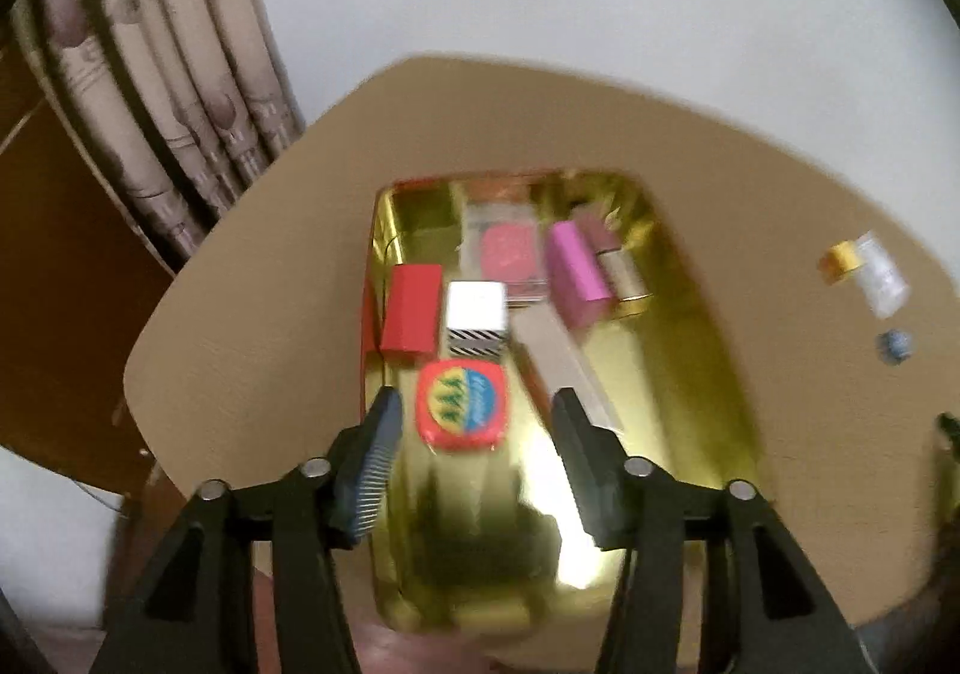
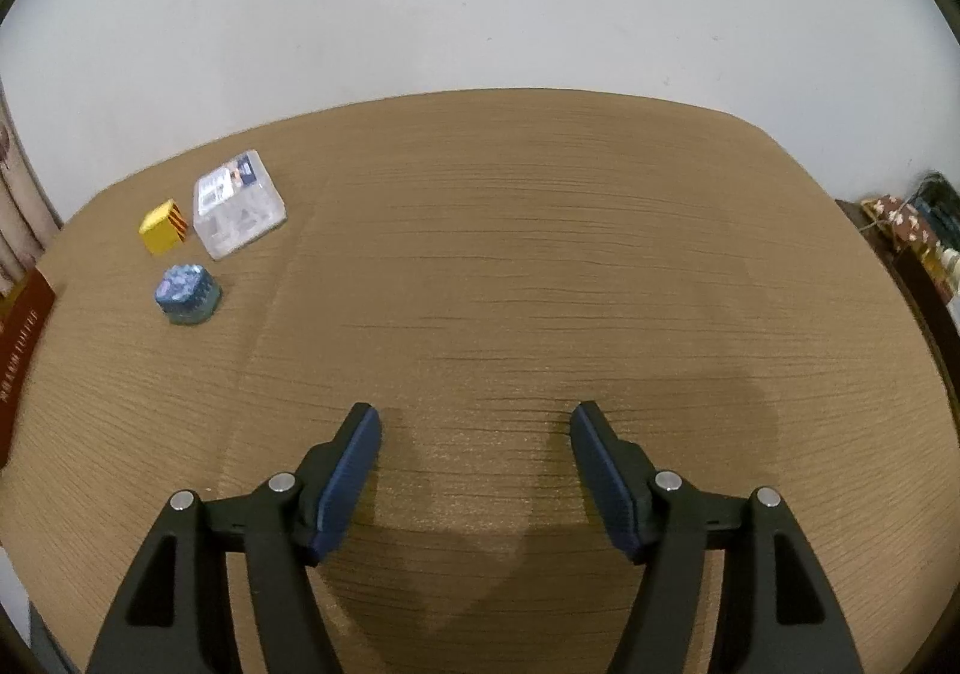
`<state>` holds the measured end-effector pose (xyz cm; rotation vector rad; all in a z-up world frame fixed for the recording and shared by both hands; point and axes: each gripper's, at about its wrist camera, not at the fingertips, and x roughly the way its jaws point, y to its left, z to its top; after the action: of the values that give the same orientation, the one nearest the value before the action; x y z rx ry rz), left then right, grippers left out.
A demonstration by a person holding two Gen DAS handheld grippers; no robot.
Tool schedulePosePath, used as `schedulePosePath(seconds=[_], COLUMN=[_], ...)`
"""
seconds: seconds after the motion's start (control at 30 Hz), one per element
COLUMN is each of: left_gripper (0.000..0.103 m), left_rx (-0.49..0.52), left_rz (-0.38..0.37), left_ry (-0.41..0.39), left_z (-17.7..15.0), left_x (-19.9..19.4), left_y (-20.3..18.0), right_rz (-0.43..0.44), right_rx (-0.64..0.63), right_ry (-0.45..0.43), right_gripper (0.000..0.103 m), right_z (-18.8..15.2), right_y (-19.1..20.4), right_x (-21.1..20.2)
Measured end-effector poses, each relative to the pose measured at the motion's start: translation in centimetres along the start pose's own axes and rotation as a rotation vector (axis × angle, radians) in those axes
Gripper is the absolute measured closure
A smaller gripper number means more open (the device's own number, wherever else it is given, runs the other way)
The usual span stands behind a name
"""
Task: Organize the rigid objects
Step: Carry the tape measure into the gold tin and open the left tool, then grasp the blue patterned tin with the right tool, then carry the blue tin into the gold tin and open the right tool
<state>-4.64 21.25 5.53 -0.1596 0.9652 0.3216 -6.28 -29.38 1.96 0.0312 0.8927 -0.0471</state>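
Note:
A shiny gold tray (image 1: 690, 374) lies on the tan table. In it are a red box (image 1: 411, 317), a white box with striped side (image 1: 476, 320), a red square tin with a round yellow-blue label (image 1: 462, 406), a pink clear case (image 1: 510, 257) and a magenta box (image 1: 576, 272). My left gripper (image 1: 477, 428) is open and empty above the tray, with the red tin between its fingertips in the image. On the table outside lie a yellow cube (image 2: 162, 227), a clear plastic box (image 2: 239, 203) and a blue hexagonal tin (image 2: 187, 293). My right gripper (image 2: 474, 428) is open and empty over bare table.
A dark red box (image 2: 21, 350) lies at the table's left edge in the right wrist view. A patterned curtain (image 1: 180, 134) hangs beyond the table's far left corner. Cluttered shelves (image 2: 924, 236) stand past the right edge.

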Motion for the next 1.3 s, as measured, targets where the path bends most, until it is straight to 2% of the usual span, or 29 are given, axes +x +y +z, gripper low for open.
schedulePosePath(seconds=[0.07,0.17,0.23,0.3,0.4,0.5,0.63,0.87,1.03,1.1,1.17,1.23,1.3], left_gripper=[0.030,0.026,0.021,0.020,0.020,0.020,0.020,0.020,0.020,0.020,0.020,0.020,0.020], left_rx=[-0.019,-0.049,-0.057,-0.075,-0.092,-0.074,-0.059,-0.039,-0.011,-0.007,-0.009,-0.011,-0.019], left_rz=[-0.032,-0.086,-0.113,-0.119,-0.126,-0.091,-0.078,-0.078,-0.088,-0.088,-0.085,-0.081,-0.080], left_ry=[-0.051,-0.104,-0.087,-0.061,-0.021,-0.007,0.042,0.049,0.117,0.141,0.146,0.151,0.157], left_z=[-1.7,-5.3,-7.4,-9.7,-12.6,-14.4,-15.3,-15.7,-16.3,-16.6,-16.6,-16.6,-16.5], left_x=[-2.4,-5.7,-6.6,-6.9,-6.5,-5.6,-4.1,-3.2,-1.6,-1.1,-0.9,-0.8,-0.8], left_y=[-0.5,-1.3,-1.7,-2.1,-2.2,-2.3,-2.2,-2.8,-3.5,-3.6,-3.6,-3.6,-3.5], right_rz=[0.089,0.195,0.251,0.287,0.308,0.289,0.283,0.283,0.275,0.272,0.265,0.287,0.289], right_rx=[0.001,-0.103,-0.216,-0.334,-0.505,-0.685,-0.803,-0.880,-0.929,-0.948,-0.959,-0.937,-0.911], right_ry=[-0.009,0.000,0.008,0.005,0.011,0.058,0.156,0.230,0.266,0.283,0.320,0.343,0.353], right_gripper=[0.035,0.035,0.035,0.035,0.035,0.035,0.035,0.035,0.038,0.043,0.062,0.067,0.067], right_z=[0.1,1.1,1.9,3.0,4.6,5.9,6.8,8.2,8.4,8.3,8.2,8.3,8.4], right_y=[-0.1,2.4,5.2,8.2,11.8,14.9,16.4,17.2,18.3,18.6,18.7,19.1,18.9], right_x=[-0.5,-1.6,-2.4,-3.1,-3.0,-1.5,1.4,4.0,5.9,6.5,7.4,7.9,8.0])
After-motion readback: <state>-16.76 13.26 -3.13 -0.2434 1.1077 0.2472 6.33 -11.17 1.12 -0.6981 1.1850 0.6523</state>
